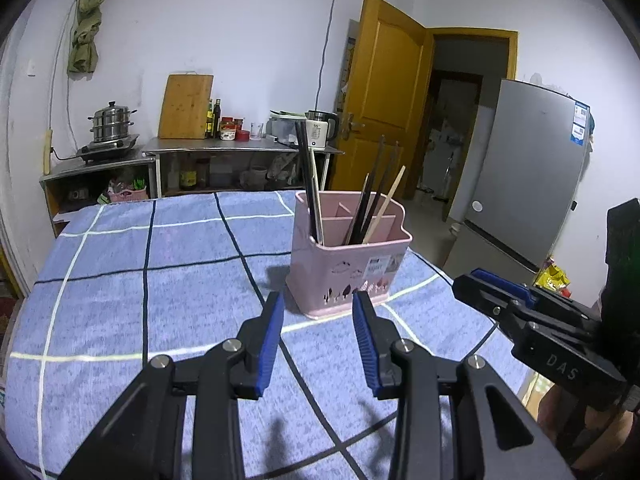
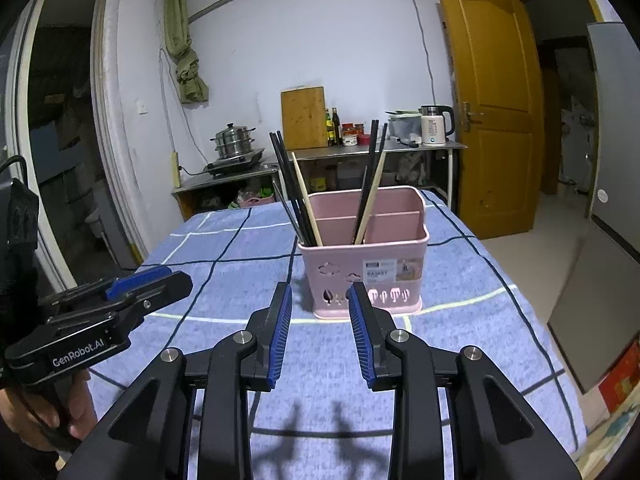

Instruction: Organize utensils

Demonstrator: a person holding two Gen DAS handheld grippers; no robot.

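1. The left gripper [image 1: 318, 336] is held low over the near part of the blue checked tablecloth [image 1: 120, 300]. Its jaws are spread, and nothing is seen between them.
2. The pink utensil holder [image 1: 344, 276] stands upright on the cloth, just beyond both grippers and right of the table's centre. Its interior is divided into compartments.
3. One bundle of dark chopsticks [image 2: 290, 188] with a pale one is noted in the holder's near left corner, leaning left. A second bundle [image 2: 370, 184] is noted in the near middle, leaning right.
4. The right gripper [image 2: 318, 330] is held near the holder's front wall. Its jaws are spread and empty.
5. No loose utensils are seen on the cloth. The task is judged complete or very nearly so, unless regrouping of the two bundles is required.
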